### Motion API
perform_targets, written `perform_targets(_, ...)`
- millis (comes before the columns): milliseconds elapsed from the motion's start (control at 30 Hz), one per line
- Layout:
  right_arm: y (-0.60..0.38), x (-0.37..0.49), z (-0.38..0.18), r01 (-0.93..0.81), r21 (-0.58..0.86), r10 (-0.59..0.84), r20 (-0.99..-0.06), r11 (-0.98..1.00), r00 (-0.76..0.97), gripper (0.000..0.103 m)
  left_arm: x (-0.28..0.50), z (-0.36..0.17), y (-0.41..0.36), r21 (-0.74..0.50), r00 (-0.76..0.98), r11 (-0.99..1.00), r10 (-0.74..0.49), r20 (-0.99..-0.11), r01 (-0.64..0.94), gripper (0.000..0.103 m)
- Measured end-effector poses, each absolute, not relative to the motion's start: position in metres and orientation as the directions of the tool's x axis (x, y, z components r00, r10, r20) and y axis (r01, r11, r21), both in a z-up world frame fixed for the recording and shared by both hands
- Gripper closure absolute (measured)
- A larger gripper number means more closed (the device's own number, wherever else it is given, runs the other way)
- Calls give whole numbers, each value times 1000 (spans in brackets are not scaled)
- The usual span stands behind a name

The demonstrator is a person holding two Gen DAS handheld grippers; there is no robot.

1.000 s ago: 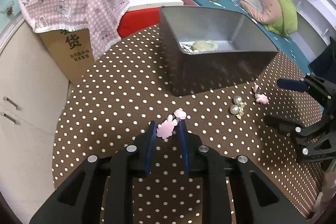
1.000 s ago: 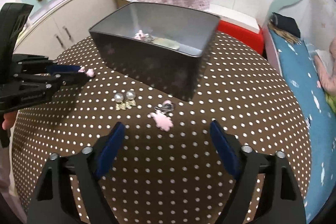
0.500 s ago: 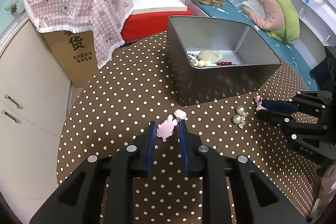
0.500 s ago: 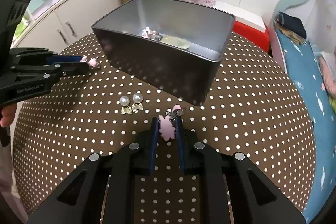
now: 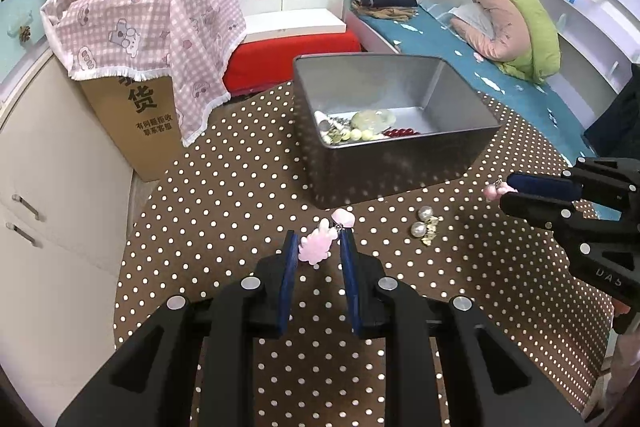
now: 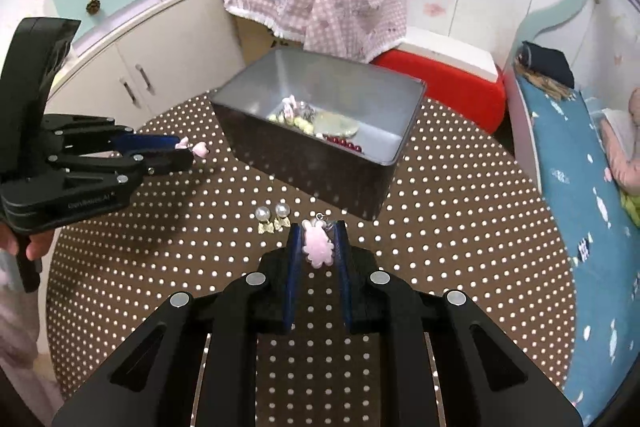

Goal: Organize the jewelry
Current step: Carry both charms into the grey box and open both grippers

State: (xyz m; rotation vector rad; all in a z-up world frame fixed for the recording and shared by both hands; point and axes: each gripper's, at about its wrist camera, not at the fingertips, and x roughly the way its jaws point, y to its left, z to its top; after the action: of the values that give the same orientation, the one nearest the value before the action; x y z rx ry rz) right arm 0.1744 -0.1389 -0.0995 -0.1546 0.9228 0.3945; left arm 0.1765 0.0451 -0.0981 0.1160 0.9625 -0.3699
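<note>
Left tool (image 5: 318,253): I see it clamped on a pink rabbit charm (image 5: 316,245), whose small pink heart (image 5: 343,217) sticks out just past the tips.
Right tool (image 6: 318,241): I see it clamped on a second pink rabbit charm (image 6: 317,246), with a metal clasp showing just beyond the tips.
Left tool seen from the right: it sits off to my left, tips pointing toward the tin, the pink charm poking out of its end.
Right tool seen from the left: it comes in from my right, a bit of pink at its tip.
Tin (image 5: 396,163): straight ahead of both tools, standing on the worktop (image 5: 224,195), well apart from either tip.
Inside the tin: pale beads (image 5: 352,135), a greenish disc (image 5: 374,119) and red beads (image 5: 402,133) lie on its floor.
Pearl earrings (image 5: 424,223): two of them lie on the worktop ahead and to the right of the left tool, between the two tools and nearer than the tin.
Worktop: brown cloth with white dots.
</note>
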Motion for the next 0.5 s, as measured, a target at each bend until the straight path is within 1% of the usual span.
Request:
perform_targets(200,-136,167,-76,-400,23,271,-771,916,577,86,166,-75,40,-54,553,927,-267,-789,371,83)
perform_targets(500,-138,171,-29,-389,28,296,-700,921,650,86,169,-37,25,-27,609,915,-289,-738,402,83)
